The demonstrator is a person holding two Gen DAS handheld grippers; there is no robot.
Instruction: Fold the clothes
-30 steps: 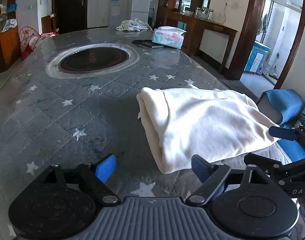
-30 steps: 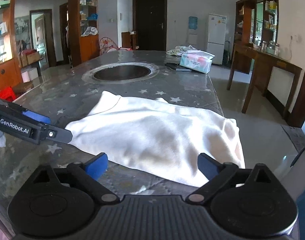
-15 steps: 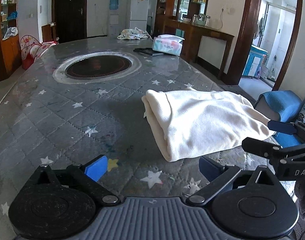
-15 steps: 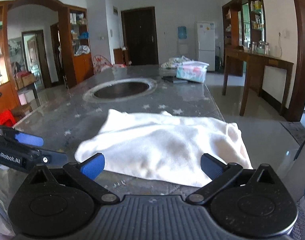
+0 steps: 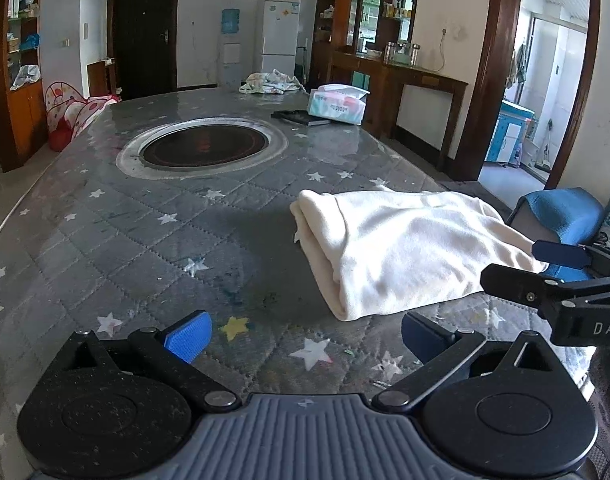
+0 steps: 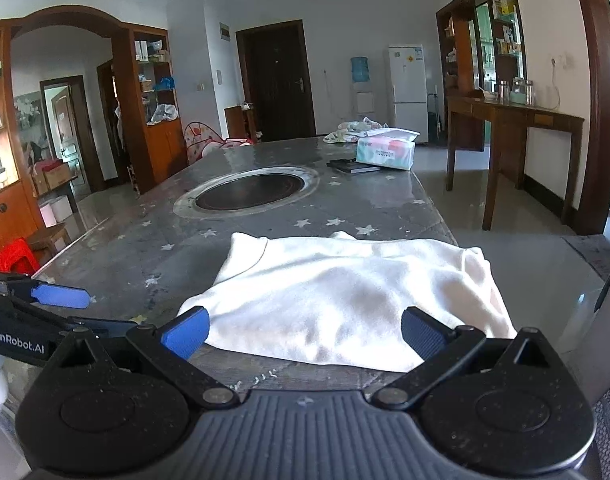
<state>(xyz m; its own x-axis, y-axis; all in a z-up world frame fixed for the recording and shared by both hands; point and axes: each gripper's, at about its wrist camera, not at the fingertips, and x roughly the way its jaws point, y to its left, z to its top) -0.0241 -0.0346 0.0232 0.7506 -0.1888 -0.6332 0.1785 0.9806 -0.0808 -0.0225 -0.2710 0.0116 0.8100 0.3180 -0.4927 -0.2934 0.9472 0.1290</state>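
Note:
A folded cream-white garment [image 5: 409, 248] lies on the grey star-patterned table [image 5: 145, 240], near its right edge; it also shows in the right wrist view [image 6: 345, 300]. My left gripper [image 5: 303, 334] is open and empty, held back from the garment's near left corner above the table. My right gripper [image 6: 303, 330] is open and empty, just short of the garment's near edge. The right gripper also shows at the right of the left wrist view [image 5: 545, 268], and the left gripper at the left of the right wrist view [image 6: 45, 304].
A round inset cooktop [image 5: 203, 146] sits mid-table. A tissue box [image 5: 337, 106], a dark flat object [image 5: 301, 117] and a bundle of cloth [image 5: 271, 81] lie at the far end. A blue chair [image 5: 561, 212] stands off the table's right side.
Both grippers have drawn back from the garment and risen a little. The garment lies still. Both stay open.

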